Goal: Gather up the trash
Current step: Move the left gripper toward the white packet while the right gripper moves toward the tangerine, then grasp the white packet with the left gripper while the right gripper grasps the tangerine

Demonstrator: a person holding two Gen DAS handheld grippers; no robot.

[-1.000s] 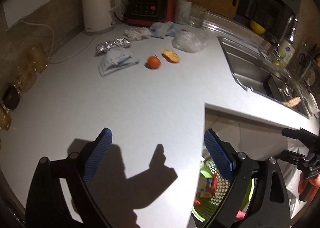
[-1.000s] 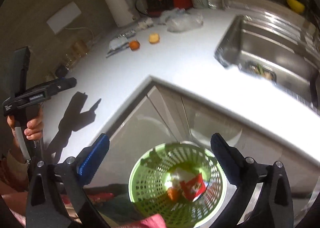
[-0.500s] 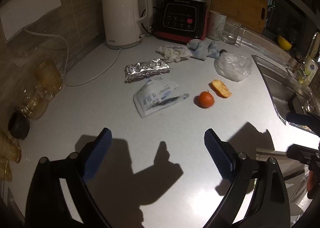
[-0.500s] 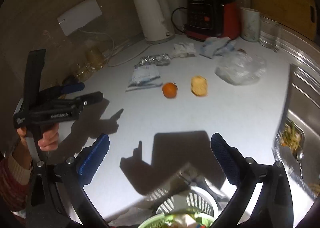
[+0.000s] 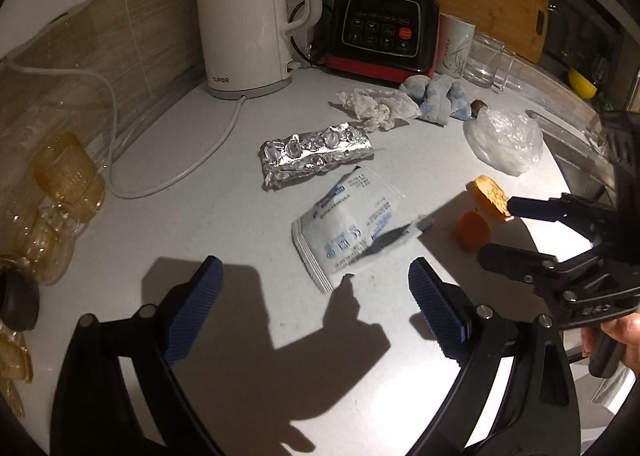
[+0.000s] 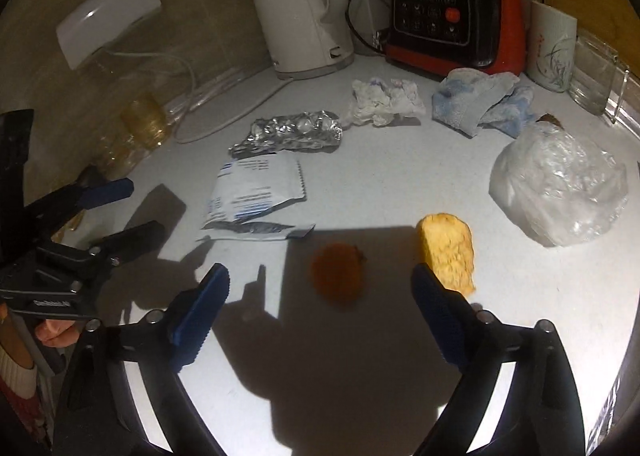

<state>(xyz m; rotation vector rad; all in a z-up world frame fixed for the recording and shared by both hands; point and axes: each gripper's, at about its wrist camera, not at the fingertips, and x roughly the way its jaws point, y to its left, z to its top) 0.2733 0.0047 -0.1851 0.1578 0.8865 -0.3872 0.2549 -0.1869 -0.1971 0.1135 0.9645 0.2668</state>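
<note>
Trash (image 5: 347, 226) litters the white countertop (image 5: 224, 224) before kettle (image 5: 248, 12); blender (image 5: 386, 8).

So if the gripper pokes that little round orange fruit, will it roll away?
Probably. The small round orange fruit looks ball-shaped and sits loose on the smooth white countertop, so a nudge may send it rolling. It seems firm, so the open right gripper could likely squeeze it gently.

Small orange fruit (image 6: 338, 276) between the gaping right gripper's (image 6: 320, 298) closing jaws, untouched.
</note>
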